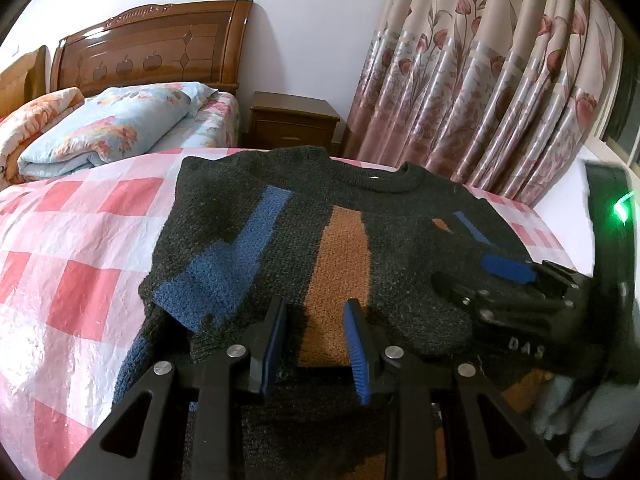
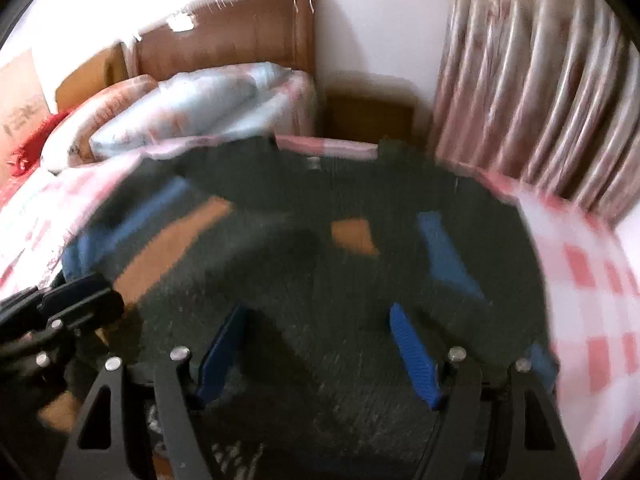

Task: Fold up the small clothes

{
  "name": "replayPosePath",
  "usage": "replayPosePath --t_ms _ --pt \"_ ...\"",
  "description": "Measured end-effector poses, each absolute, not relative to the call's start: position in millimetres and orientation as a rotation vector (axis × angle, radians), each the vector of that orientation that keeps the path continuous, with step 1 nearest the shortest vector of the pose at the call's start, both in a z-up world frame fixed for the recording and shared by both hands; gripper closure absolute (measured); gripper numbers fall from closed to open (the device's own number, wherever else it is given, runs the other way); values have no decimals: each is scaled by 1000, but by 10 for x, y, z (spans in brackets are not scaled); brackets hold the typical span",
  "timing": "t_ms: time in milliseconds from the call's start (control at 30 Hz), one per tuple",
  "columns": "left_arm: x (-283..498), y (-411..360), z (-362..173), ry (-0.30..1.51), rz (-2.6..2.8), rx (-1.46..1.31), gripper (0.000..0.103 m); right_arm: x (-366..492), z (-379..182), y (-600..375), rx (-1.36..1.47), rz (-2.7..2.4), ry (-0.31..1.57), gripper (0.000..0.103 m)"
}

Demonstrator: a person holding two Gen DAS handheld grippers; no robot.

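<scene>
A small dark knit sweater (image 1: 400, 236) with blue and orange blocks lies on the pink checked bedspread (image 1: 80, 264), collar toward the far side. Its near hem looks folded up over the body. My left gripper (image 1: 316, 312) is open just above the sweater's near edge, with nothing between its blue pads. My right gripper (image 2: 318, 316) is open over the sweater's right part (image 2: 320, 264); that view is blurred by motion. The right gripper also shows in the left wrist view (image 1: 516, 280), at the sweater's right side.
Folded floral quilts (image 1: 104, 124) lie at the head of the bed below a wooden headboard (image 1: 152, 44). A wooden nightstand (image 1: 292, 120) stands beyond the bed. Flowered curtains (image 1: 500, 92) hang at right. A white ledge (image 1: 568, 196) runs under the curtains.
</scene>
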State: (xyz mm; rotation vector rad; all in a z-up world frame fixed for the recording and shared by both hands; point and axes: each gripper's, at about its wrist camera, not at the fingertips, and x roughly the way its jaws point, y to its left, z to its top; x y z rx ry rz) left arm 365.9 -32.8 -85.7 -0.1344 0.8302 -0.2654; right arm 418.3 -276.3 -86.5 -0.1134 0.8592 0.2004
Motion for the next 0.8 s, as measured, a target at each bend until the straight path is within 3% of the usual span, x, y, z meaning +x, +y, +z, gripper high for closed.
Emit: replayPosePath --t_ms 333,467,633,800 --pt "3658 -288 -859 825 -266 -166 73 3744 -682 -3321 20 165 798 0" --pt "3258 -382 -683 791 -296 -202 74 3387 -716 -3254 -52 227 796 0" --pt "2981 -714 -944 900 -314 -10 74 3283 -923 -3103 -138 328 887 0" --pt "2889 -337 -908 894 -298 -75 74 3278 -987 -3384 -122 304 921 0"
